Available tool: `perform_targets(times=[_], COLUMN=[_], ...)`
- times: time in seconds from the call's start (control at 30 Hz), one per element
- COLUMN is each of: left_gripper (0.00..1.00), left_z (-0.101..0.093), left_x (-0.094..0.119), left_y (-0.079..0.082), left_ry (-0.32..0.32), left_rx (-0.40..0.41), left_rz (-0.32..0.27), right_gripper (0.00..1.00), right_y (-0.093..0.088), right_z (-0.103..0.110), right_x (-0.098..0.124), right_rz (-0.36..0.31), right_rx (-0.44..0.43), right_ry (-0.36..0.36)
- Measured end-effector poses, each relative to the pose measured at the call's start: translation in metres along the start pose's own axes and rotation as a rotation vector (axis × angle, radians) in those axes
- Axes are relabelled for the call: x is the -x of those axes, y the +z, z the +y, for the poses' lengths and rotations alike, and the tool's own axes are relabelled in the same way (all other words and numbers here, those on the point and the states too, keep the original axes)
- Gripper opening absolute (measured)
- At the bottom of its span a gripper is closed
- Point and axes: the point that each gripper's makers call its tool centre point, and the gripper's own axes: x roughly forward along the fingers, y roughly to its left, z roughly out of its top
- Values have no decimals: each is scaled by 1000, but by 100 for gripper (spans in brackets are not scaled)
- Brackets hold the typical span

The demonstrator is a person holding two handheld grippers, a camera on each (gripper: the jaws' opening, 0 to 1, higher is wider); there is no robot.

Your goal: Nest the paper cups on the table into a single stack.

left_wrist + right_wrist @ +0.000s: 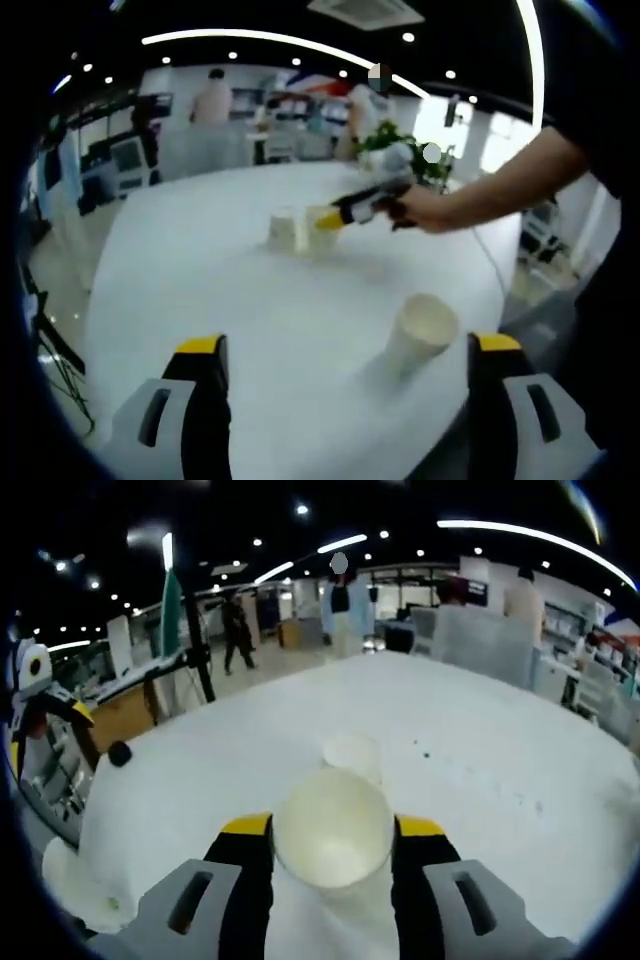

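No readable brand, label or writing on the cups or grippers. In your left gripper view, your left gripper [345,350] sits low at the near edge of the white table [200,280] w/ jaws wide apart, nothing between them, touching nothing; yellow tips point out over the tabletop. A paper cup [420,335] stands upright just ahead, inside the right jaw but clear of it, mouth up. Further out near table centre, two more cups side by side: the far-left cup [283,228] stands free, and the cup in the right gripper [318,230] is just beside it, w/ your right gripper [335,218] reaching in from the right, your hand [425,208] behind it. In your right gripper view, the right gripper [335,830] has its jaws closed against both sides of that cup [333,830], mouth open toward the camera, inside bare and white. Just beyond it on the table [480,740] is the far-left cup [352,755], very near the gripped one; can't tell if they touch. People stand in the bkgd past the far table edge, too small and blurred for detail.
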Motion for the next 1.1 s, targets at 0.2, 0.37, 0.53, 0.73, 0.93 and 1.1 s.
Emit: perform_targets(times=[0.2, 0.37, 0.53, 0.73, 0.93, 1.1], left_gripper=[98, 97, 96, 96, 96, 95], left_z=[-1, -4, -7, -8, -7, -8], left_x=[5, 8, 11, 16, 20, 21], left_y=[1, 3, 0, 0, 4, 6], left_ry=[25, 36, 52, 77, 91, 103], left_rx=[-1, 4, -2, -1, -3, -6], left_rz=[-3, -15, -6, -12, -26, -29], right_gripper=[42, 41, 41, 40, 40, 40], right_y=[18, 25, 33, 46, 57, 69], right_z=[19, 27, 36, 50, 62, 71], right_x=[21, 38, 58, 80, 100, 115], right_rz=[-30, -50, -68, -99, -123, -146], right_rx=[7, 19, 35, 47, 64, 87], right_ry=[21, 44, 45, 72, 101, 126])
